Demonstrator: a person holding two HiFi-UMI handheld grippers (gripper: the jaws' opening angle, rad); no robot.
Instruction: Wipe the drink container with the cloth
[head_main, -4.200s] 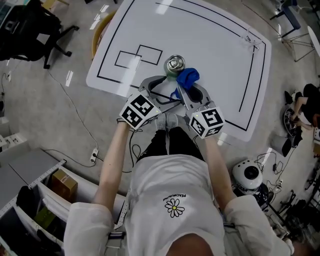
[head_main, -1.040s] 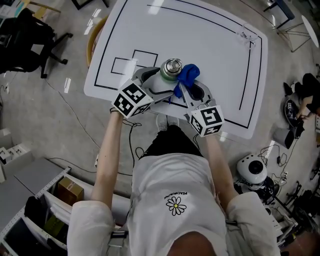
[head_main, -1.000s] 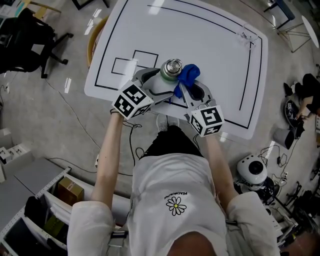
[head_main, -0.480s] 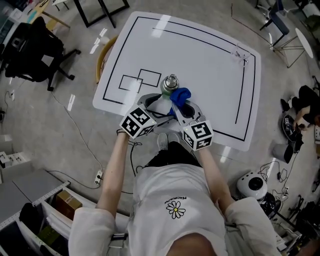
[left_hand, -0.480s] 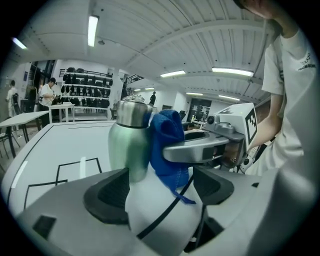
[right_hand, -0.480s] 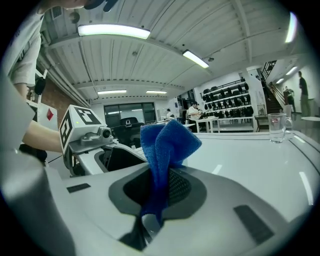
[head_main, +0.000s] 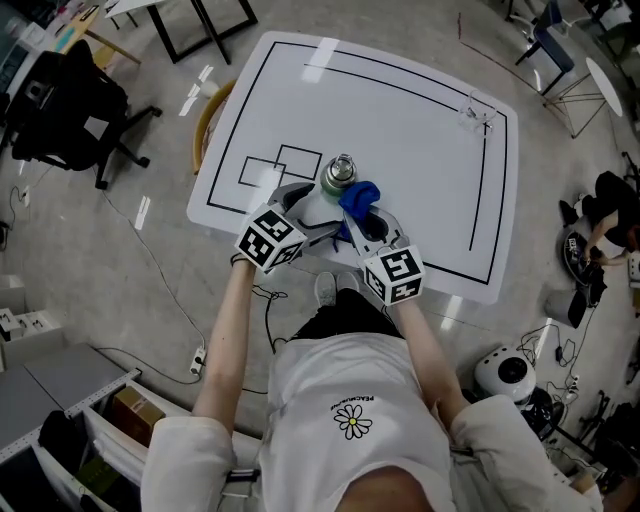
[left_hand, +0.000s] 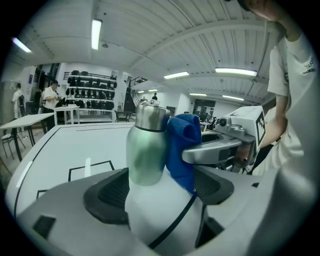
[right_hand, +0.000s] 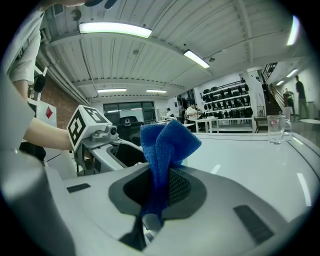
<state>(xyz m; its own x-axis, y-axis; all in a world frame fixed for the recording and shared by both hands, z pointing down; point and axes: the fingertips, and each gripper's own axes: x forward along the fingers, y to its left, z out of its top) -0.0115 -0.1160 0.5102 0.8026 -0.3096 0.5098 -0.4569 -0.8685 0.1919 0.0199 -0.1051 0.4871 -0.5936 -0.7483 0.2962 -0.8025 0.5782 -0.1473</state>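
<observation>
The left gripper (left_hand: 160, 194) is clamping its fingers (left_hand: 107, 192) on the white lower body of the drink container (left_hand: 146, 150), holding it near the desk's (head_main: 400, 130) front edge, just beside the outlined rectangles (head_main: 280, 165). The right gripper (right_hand: 155, 200) is pinching the blue cloth (right_hand: 162, 145) between fingers (right_hand: 186, 186) drawn close on it, and the cloth is touching the container's green shoulder. The desk beyond is lying open, with a glass mug (right_hand: 274, 128) standing well apart at the far corner.

Grey floor (head_main: 80, 260), white black-lined table (head_main: 400, 130), black office chair (head_main: 65, 105), ceiling strip lights (right_hand: 115, 29)
</observation>
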